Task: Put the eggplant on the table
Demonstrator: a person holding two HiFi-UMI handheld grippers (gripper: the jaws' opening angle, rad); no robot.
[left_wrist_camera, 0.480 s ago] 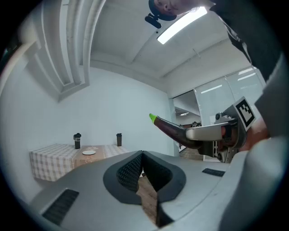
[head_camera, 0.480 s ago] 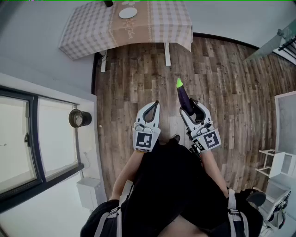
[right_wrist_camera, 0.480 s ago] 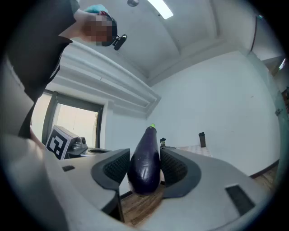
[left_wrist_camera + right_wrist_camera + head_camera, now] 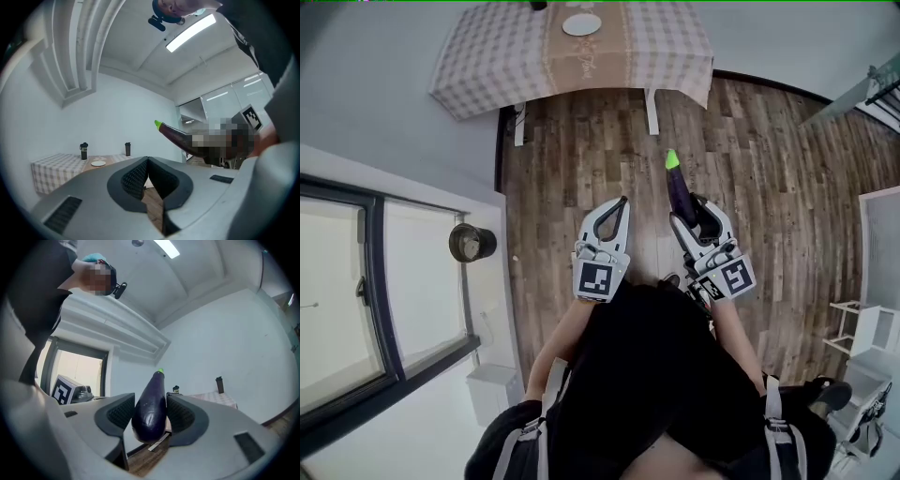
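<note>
Shifted slightly right, the right tool (image 4: 692, 208) pinches the eggplant (image 4: 679, 190); left tool (image 4: 622, 202) pressed together.

Eggplant (image 4: 150, 404) skin glossy, smooth; tablecloth (image 4: 487, 66) checked fabric, matt; floor (image 4: 581, 159) wood planks, grainy.

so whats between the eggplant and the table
Only bare wooden floor lies between the eggplant and the table, apart from the table's white leg; the head view shows it.

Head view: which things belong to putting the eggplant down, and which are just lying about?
Job: eggplant held in the right gripper; table ahead.
Lying about: plate and two bottles on that table; white shelf at the right.
</note>
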